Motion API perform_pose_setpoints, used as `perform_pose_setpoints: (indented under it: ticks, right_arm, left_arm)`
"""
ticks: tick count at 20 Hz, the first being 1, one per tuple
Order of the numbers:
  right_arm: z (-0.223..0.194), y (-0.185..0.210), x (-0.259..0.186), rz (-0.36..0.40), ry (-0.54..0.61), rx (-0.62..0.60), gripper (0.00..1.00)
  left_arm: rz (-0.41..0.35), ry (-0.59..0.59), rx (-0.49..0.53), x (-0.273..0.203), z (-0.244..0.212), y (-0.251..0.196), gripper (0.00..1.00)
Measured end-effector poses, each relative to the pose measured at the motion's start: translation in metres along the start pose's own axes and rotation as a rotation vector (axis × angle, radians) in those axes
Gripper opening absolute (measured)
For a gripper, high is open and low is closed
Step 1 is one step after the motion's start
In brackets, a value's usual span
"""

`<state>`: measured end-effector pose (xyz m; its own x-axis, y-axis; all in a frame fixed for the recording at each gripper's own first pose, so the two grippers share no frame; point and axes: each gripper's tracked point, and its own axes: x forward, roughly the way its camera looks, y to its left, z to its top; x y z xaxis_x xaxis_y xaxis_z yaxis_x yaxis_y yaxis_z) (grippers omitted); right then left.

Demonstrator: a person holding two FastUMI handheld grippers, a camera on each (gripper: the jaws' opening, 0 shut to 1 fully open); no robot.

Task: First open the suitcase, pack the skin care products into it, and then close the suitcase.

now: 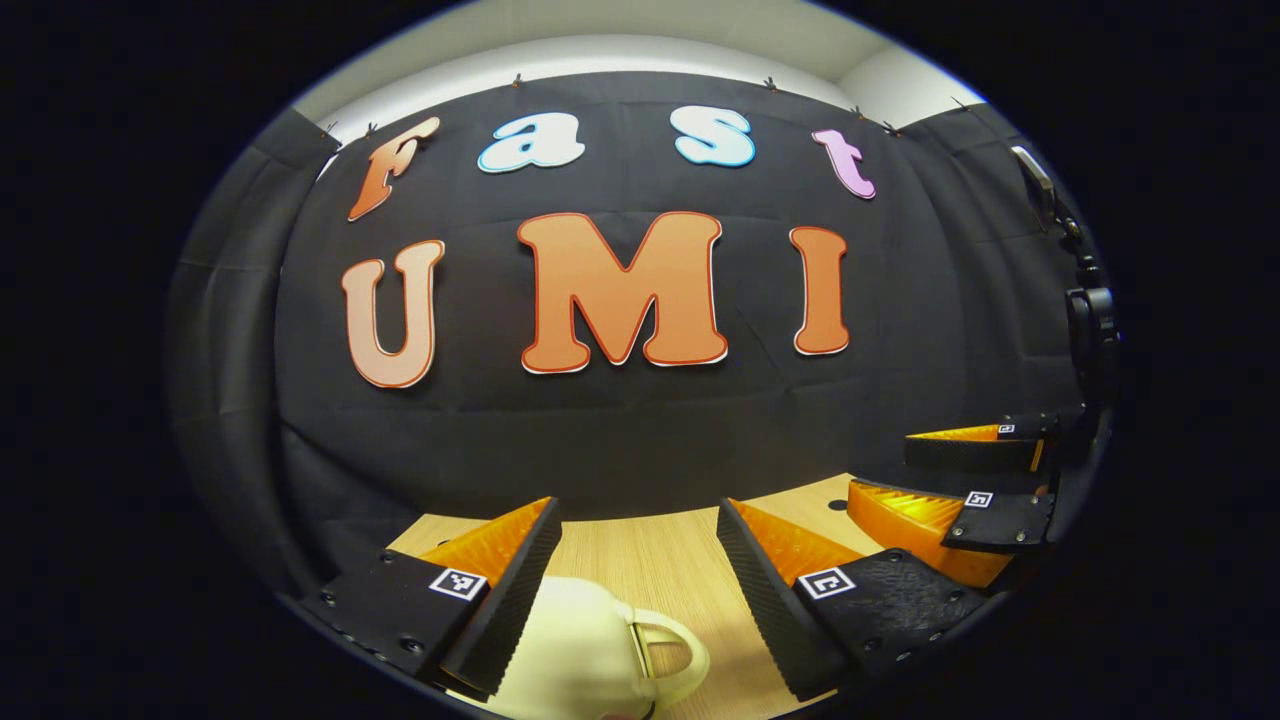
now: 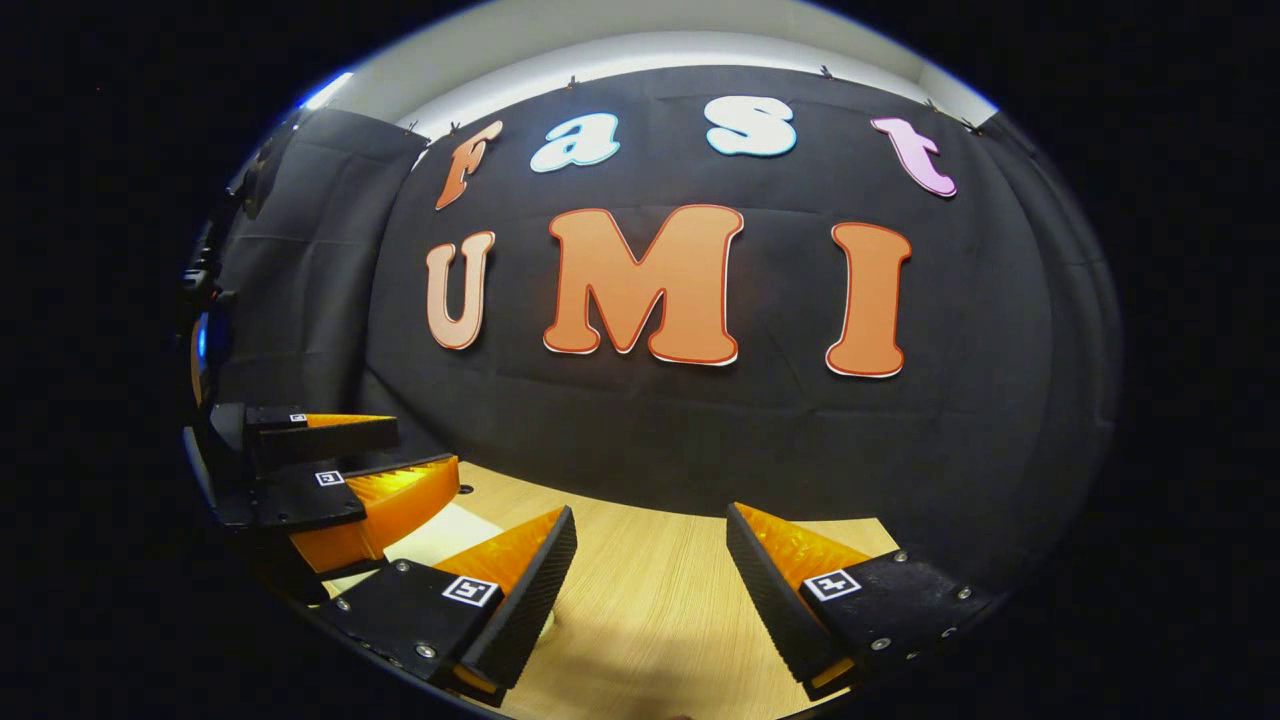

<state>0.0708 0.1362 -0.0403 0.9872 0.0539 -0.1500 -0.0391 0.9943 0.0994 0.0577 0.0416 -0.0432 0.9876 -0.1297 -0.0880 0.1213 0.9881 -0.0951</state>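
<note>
We hold the left tool (image 1: 637, 560) with its fingers spread wide and nothing between them. Just below and ahead of it lies a cream-coloured, rounded hard-shell suitcase (image 1: 570, 650) with a loop handle, resting on the pale wood-grain surface (image 1: 650, 560); we cannot tell whether its lid is latched or loose. The right tool (image 2: 650, 570) is likewise wide open and empty, hovering over bare surface, with a pale edge showing just left of its left finger. We judge both are held level and apart to keep the case reachable; skin care products we cannot make out from here.
</note>
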Motion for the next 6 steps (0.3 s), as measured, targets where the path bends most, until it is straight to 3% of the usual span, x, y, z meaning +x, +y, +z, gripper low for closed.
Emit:
perform_pose_setpoints:
  ticks: [6]
  right_arm:
    - [0.0015,0.0024,-0.0032,-0.007,0.001,-0.01,0.95]
  left_arm:
    - [-0.015,0.006,-0.006,-0.0008,-0.0016,0.0015,0.98]
